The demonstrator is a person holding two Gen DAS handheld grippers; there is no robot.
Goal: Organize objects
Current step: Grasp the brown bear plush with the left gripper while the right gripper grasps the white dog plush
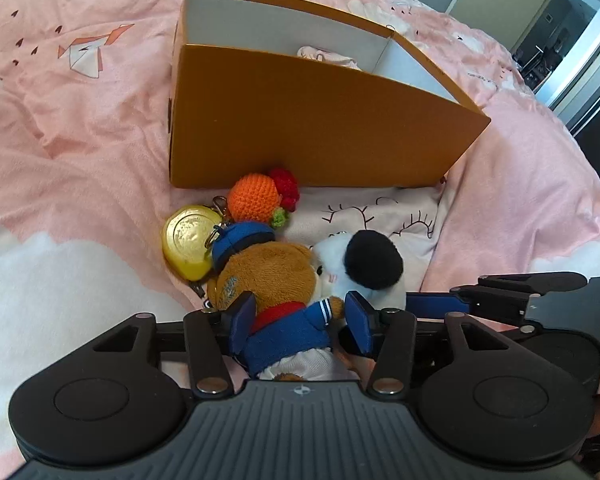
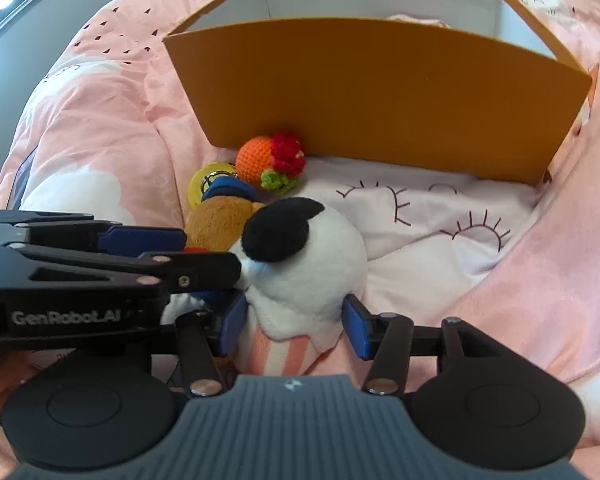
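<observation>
1. Orange box point(image 1: 320, 120) sits on the pink bed point(image 1: 80, 120); a pale pink item point(image 1: 328, 58), hard to identify, lies in its far-right corner.
2. Toys at the box's 6 o'clock: crochet orange point(image 1: 254, 198), yellow disc point(image 1: 188, 240).
3. Left gripper point(image 1: 300, 320) straddles the brown bear point(image 1: 268, 276), fingers apart.
4. Right gripper point(image 2: 296, 324) flanks the white plush point(image 2: 308, 268); whether its pads press, cannot tell.

Left wrist view close over the bed point(image 1: 80, 128), angled steeply down toward the orange box point(image 1: 312, 120); right wrist view just beside it, same downward tilt; both share the box, plush toys point(image 2: 304, 264), pink bedding
</observation>
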